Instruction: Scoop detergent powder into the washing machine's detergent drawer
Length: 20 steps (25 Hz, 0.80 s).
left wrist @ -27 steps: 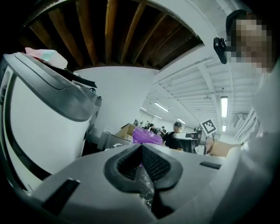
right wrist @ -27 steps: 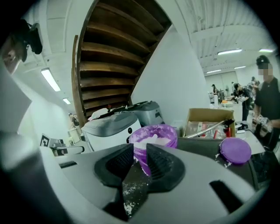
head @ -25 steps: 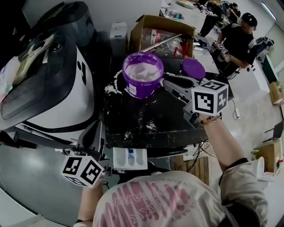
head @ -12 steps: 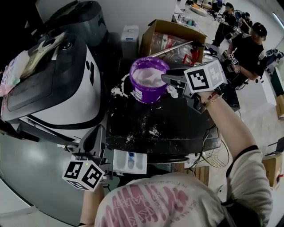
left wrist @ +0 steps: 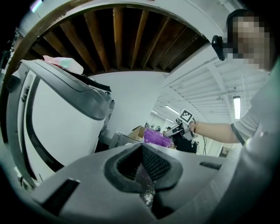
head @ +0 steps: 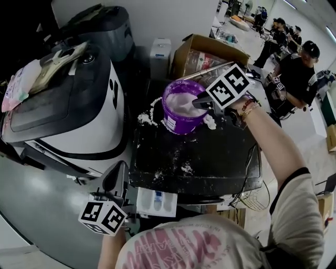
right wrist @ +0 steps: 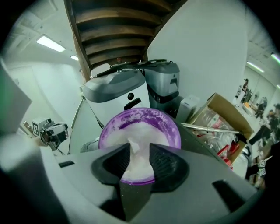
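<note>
Hovering above the powder (right wrist: 142, 131) in the purple tub (head: 178, 118), far on the surface (head: 210, 152), the right tool (head: 202, 102) is gripping nothing — its jaws have just been opening. The left tool (head: 118, 181) is sitting clenched and empty by the near drawer (head: 157, 202) — all scooping apparently lies ahead.

you face a plain white wall (head: 157, 16), and a smooth grey floor (head: 31, 210) spreads out to your left. the black counter (head: 210, 152) sits right in front of you. behind it an open cardboard box (head: 207, 50) stands just beside a small white unit (head: 160, 50). off to your right the hall runs on over a pale floor, where people in dark clothes (head: 302, 68) are gathered. long strip lights (right wrist: 51, 43) glow on the white ceiling above you.
</note>
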{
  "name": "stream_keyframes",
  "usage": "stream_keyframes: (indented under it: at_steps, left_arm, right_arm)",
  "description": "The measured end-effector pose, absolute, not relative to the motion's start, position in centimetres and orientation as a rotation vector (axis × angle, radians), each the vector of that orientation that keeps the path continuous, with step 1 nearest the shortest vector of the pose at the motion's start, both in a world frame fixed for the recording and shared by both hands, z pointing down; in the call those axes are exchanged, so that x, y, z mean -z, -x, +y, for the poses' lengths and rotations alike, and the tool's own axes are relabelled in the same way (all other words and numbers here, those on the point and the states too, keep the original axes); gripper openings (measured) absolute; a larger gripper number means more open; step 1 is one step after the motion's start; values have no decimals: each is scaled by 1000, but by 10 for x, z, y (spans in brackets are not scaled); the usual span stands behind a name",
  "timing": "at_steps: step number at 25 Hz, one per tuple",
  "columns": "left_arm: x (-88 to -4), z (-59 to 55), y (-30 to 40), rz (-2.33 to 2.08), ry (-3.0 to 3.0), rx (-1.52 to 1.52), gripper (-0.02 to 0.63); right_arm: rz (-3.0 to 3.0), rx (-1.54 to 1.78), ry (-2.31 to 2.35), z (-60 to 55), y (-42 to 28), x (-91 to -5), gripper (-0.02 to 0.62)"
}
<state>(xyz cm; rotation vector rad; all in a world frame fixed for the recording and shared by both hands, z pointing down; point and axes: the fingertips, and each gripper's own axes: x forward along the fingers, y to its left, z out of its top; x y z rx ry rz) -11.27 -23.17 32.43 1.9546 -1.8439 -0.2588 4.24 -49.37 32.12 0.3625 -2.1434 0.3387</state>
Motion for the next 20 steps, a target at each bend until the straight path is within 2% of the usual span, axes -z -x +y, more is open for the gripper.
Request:
stream_keyframes:
  at_steps: [16, 20]
  left_arm:
    - [-332, -224, 141, -1884, -1903, 324, 2]
    - [-334, -225, 142, -1878, -1903, 329, 3]
  right_arm:
    - [-1942, -304, -286, -495, -25, -346, 140]
    - [-1920, -260, -270, -492, -22, -348, 102]
